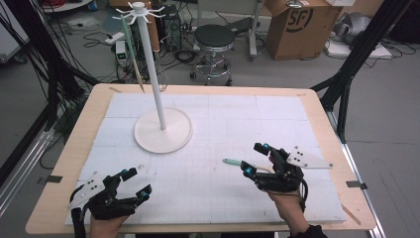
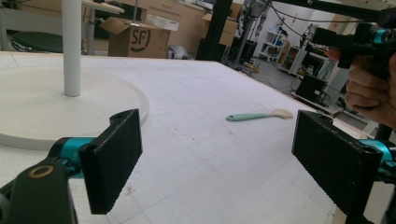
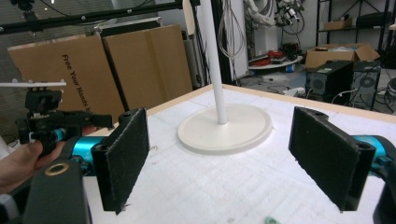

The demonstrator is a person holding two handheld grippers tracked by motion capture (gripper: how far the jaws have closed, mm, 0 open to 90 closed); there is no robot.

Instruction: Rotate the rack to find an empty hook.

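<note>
A spatula point(image 1: 236, 162) with a teal handle and a pale head lies flat on the white mat, right of centre. My right gripper point(image 1: 255, 159) stands open over its head end, and the handle tip point(image 3: 271, 220) shows low between the black pads point(image 3: 123, 156). My left gripper point(image 1: 136, 184) is open near the front left edge and holds nothing. From it, the spatula point(image 2: 257, 115) lies some way ahead beyond the pads point(image 2: 114, 158). A white hook stand point(image 1: 163, 130) rises at the back left, and a green-handled utensil point(image 1: 130, 44) hangs from it.
The stand's round base point(image 2: 46, 107) spreads wide on the mat point(image 1: 218, 119), close ahead of the left gripper. The wooden table rim point(image 1: 64, 163) frames the mat. A stool point(image 1: 214, 37), boxes point(image 1: 297, 25) and cables stand on the floor behind.
</note>
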